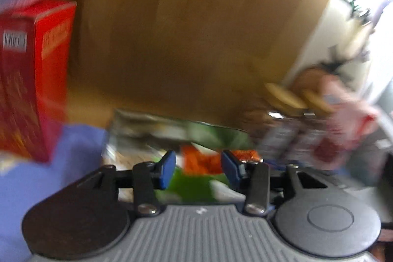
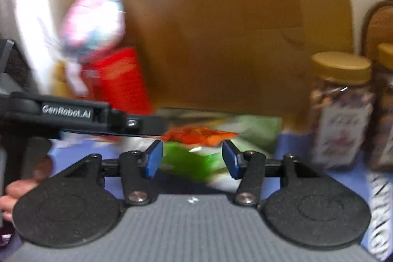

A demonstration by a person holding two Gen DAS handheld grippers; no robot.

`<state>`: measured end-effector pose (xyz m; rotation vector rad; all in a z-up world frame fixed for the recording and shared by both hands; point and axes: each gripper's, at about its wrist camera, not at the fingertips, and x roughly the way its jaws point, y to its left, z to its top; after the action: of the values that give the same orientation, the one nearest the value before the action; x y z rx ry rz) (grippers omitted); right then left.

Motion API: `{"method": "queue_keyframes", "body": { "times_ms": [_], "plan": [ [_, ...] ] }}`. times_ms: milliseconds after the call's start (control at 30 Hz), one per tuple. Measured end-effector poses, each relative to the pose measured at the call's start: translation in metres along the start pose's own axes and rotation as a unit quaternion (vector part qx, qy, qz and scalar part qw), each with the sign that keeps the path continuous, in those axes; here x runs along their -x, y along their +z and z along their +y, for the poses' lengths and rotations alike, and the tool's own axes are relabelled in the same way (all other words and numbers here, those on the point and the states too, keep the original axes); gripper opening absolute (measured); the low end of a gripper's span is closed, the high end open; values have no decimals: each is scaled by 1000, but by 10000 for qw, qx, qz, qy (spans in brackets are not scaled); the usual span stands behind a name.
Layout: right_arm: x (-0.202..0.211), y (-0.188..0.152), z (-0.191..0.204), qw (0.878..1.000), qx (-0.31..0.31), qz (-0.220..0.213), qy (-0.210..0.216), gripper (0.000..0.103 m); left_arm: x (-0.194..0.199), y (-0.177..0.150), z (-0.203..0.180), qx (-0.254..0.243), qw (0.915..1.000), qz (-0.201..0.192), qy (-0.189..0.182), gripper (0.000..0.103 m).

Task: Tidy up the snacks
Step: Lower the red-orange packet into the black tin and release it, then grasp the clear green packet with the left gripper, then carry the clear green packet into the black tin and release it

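Note:
Both views are blurred. My left gripper (image 1: pixel 198 167) is open, its blue pads apart over an orange snack packet (image 1: pixel 201 160) lying on a green and white bag (image 1: pixel 194 186). My right gripper (image 2: pixel 192 157) is open just in front of the same orange packet (image 2: pixel 200 134) and green bag (image 2: pixel 189 161). A red snack box (image 1: pixel 32 75) stands at the left, also in the right wrist view (image 2: pixel 120 80). A pink and teal bag (image 2: pixel 94 21) sits above it. The left gripper's black body (image 2: pixel 73 114) reaches in from the left.
A brown cardboard wall (image 1: pixel 196 28) stands behind the snacks. Jars with tan lids (image 2: pixel 341 104) stand at the right on a blue cloth (image 1: pixel 73 151); in the left wrist view they appear tilted (image 1: pixel 289 119). A white patterned fabric (image 1: pixel 339 41) is at the right.

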<state>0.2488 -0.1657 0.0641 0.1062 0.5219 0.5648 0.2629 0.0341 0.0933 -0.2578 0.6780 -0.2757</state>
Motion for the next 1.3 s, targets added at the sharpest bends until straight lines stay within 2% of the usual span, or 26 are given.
{"method": "queue_keyframes", "body": {
  "times_ms": [67,133,233,367,433,533,600,633,700,800,867,933,1033,1200,1300],
  "plan": [
    [-3,-1,-10,9998,-54,-54,-197,56,1,-2,4,57,9998,-69,196,40],
    [11,-7,-20,9991,-382,-187,-29,56,18,-9,13,204,9997,-135,-63,40],
    [44,-26,-19,9966,-703,-314,292,56,57,-33,19,211,9993,-218,-199,40],
    [81,-73,-6,9893,-1074,43,991,57,103,-94,26,175,9996,-111,-184,42],
    [86,-99,2,9824,-1359,433,1207,56,114,-122,34,281,9995,85,-143,42],
    [84,-129,10,9747,-1684,833,1209,54,115,-158,47,648,9966,436,-255,42],
    [77,-135,13,9696,-1891,1028,1167,48,107,-167,55,909,9936,599,-316,42],
    [73,-136,17,9692,-1886,1077,1161,44,104,-170,59,1006,9920,636,-415,42],
    [66,-135,25,9729,-1742,1076,1071,43,94,-175,66,1245,9881,724,-545,41],
    [49,-136,39,9692,-1835,1091,1228,39,91,-178,71,1360,9864,616,-692,42],
    [43,-133,52,9708,-1757,1108,1201,27,90,-178,71,1392,9860,602,-696,42],
    [43,-133,52,9700,-1801,1138,1171,25,91,-180,71,1350,9868,580,-675,41],
    [49,-139,36,9550,-2337,1227,1354,22,92,-180,68,1371,9860,617,-714,41],
    [69,-154,-4,9106,-3599,1012,1762,21,102,-179,67,1683,9761,543,-1265,46],
    [78,-159,-21,8875,-4026,885,2059,21,105,-173,56,1619,9757,509,-1383,51]
  ]
}}
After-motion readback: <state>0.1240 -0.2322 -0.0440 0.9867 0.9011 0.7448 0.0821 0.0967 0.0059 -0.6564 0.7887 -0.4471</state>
